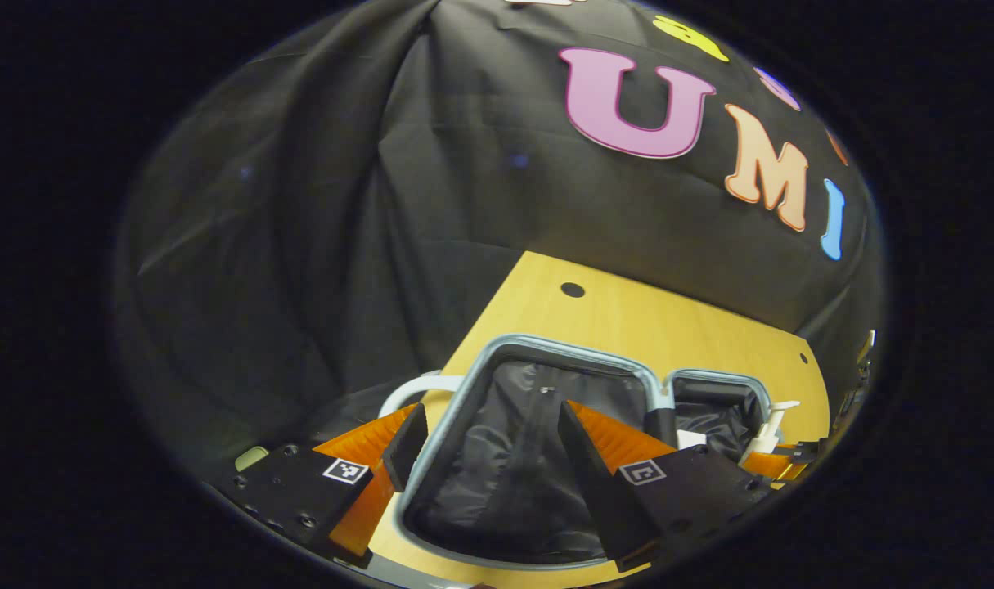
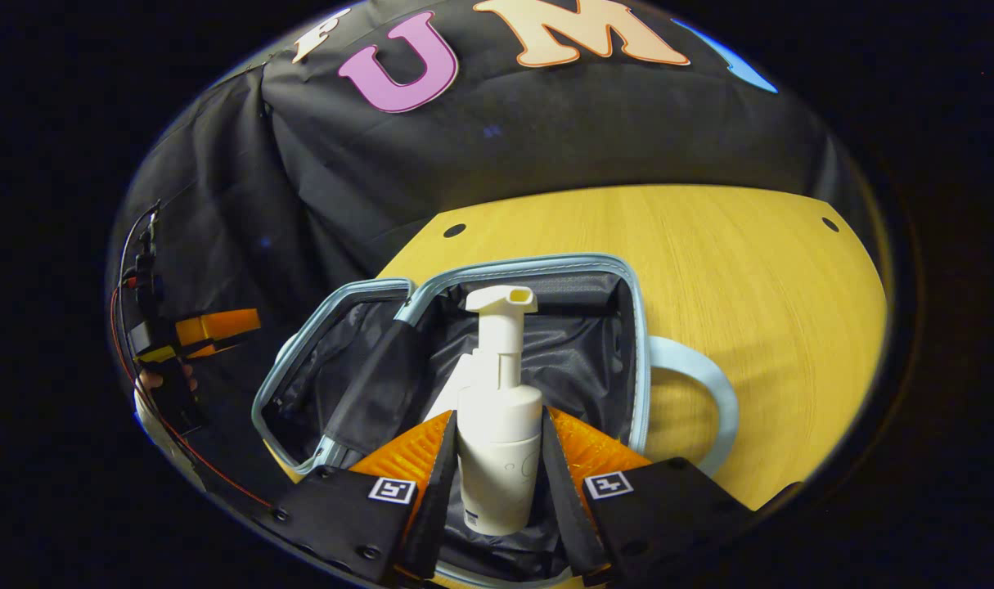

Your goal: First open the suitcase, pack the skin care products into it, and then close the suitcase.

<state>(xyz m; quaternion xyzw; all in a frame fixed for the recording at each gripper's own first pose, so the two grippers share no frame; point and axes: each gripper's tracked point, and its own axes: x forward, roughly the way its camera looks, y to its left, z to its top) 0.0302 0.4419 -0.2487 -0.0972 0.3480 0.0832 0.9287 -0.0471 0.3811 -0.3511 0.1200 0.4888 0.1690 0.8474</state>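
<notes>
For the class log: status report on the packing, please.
Right tongs shut on pump bottle, over the open suitcase. Left tongs open, astride the rim. Nothing in the way.

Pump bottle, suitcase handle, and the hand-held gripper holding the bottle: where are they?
pump bottle [image 2: 501, 458], right gripper view, white body
suitcase handle [image 2: 703, 384], right gripper view, pale-blue loop
right hand-held gripper [image 2: 501, 470], right gripper view, between fingertips

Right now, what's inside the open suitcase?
The suitcase shows black lining. The right fingers hold a white pump bottle over it; the floor below the bottle is hidden.
</notes>
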